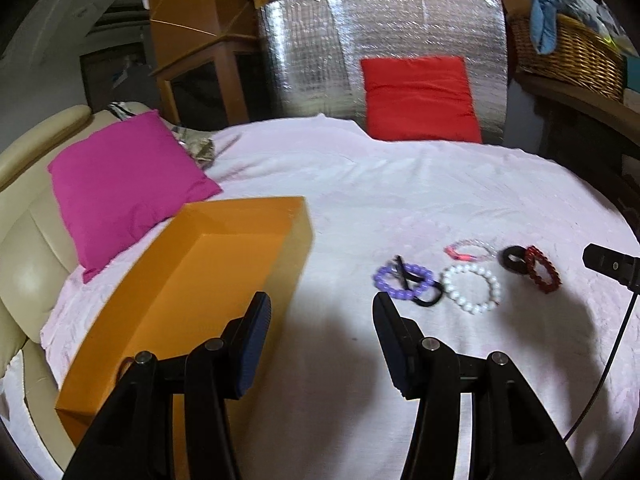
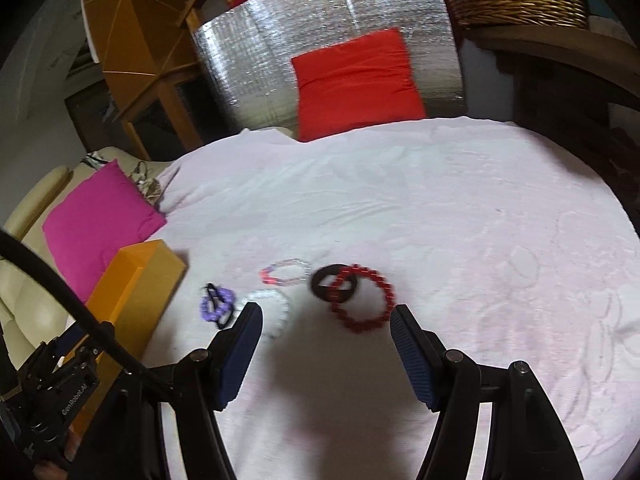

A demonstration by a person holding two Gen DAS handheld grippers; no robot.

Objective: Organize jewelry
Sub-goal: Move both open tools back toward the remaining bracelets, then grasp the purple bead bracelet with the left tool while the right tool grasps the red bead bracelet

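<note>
Several bracelets lie on the pale pink cloth (image 1: 360,200): a purple bead one (image 1: 403,281) with a black hair tie (image 1: 428,298), a white pearl one (image 1: 472,288), a pink-and-clear one (image 1: 470,249), a black ring (image 1: 514,258) and a dark red one (image 1: 542,274). An orange box (image 1: 192,280) stands at left. My left gripper (image 1: 322,310) is open and empty, between box and bracelets. My right gripper (image 2: 326,318) is open and empty, just short of the red bracelet (image 2: 362,304), black ring (image 2: 330,282) and white bracelet (image 2: 274,308).
A magenta pillow (image 1: 120,188) lies beside the box on a cream sofa (image 1: 24,264). A red pillow (image 1: 418,98) leans on a silver foil panel (image 1: 312,48) at the back. A wicker basket (image 1: 568,52) sits at back right.
</note>
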